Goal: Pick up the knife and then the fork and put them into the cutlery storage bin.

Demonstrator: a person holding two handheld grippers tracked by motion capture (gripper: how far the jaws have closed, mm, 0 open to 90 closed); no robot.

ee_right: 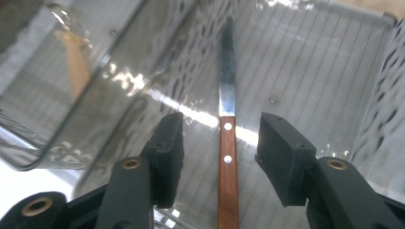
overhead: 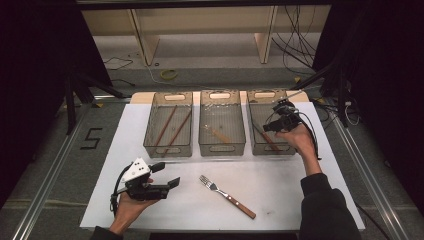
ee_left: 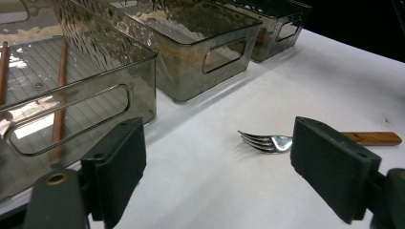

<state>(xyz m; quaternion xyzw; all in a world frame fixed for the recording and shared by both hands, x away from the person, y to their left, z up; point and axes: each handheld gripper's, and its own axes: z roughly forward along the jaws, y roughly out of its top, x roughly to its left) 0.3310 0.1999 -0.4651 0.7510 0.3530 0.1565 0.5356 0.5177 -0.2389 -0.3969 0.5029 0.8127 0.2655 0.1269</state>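
Three clear bins stand in a row along the far edge of your tabletop (overhead: 125, 150); the near half, from the bins' fronts to the near edge, is open white surface with a single fork (overhead: 226, 196) lying near its middle, tines toward the far left, wooden handle toward the near right corner; bare margins run along the left and right edges.

Your right hand-held gripper (ee_right: 219, 148) hangs over the right bin (overhead: 260, 145), at the far right corner; its jaws stand part open and the pads touch nothing; the knife (ee_right: 227, 143) lies between them on the ribbed bin floor, free of both.

Your left hand-held gripper (ee_left: 217, 162) rests near the near left corner, jaws wide and empty, aimed toward the fork.

The knife has a reddish-brown wooden handle with two pale rivets and a narrow steel blade pointing away from the jaws; it lies flat, near the bin's left wall.

The left bin (overhead: 150, 145) holds two brown chopsticks (overhead: 165, 125); the middle bin (overhead: 240, 145) holds a pale wooden piece (overhead: 217, 134), too blurred to name.
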